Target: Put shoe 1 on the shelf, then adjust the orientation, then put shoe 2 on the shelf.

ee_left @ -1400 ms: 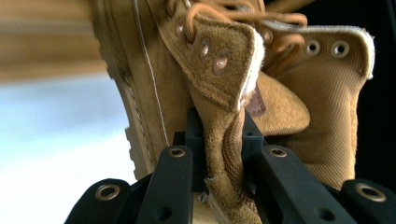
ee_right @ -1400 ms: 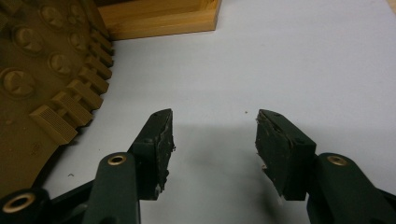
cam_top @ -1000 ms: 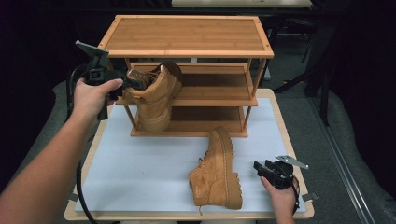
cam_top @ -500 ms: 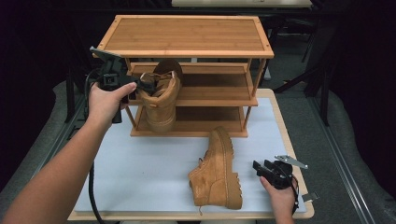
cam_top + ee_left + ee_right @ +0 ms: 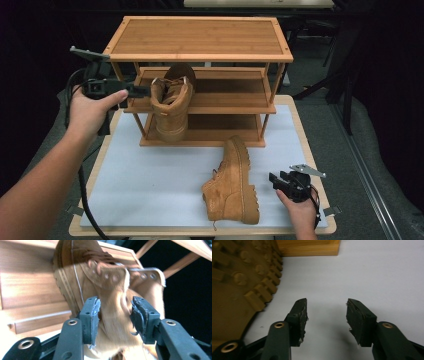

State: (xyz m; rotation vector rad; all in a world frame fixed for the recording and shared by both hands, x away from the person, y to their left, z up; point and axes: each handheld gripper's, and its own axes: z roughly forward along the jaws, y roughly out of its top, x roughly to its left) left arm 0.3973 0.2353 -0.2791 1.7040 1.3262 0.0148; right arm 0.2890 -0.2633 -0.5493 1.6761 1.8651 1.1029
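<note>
At centre-left of the high view, the left gripper (image 5: 144,91) clamps the collar of a boot (image 5: 171,107) tilted against the rack (image 5: 200,37). Lower right, the right gripper (image 5: 278,182) rests open on the desk (image 5: 150,175) beside a second boot (image 5: 232,182) lying on its side.

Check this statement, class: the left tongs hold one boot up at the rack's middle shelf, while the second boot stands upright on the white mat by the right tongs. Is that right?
One thing is wrong. The second boot does not stand upright: it lies on its side on the mat, its lugged sole turned toward the right tongs, as the high view shows. The rest holds: the left tongs hold the other boot at the rack's middle shelf.
</note>
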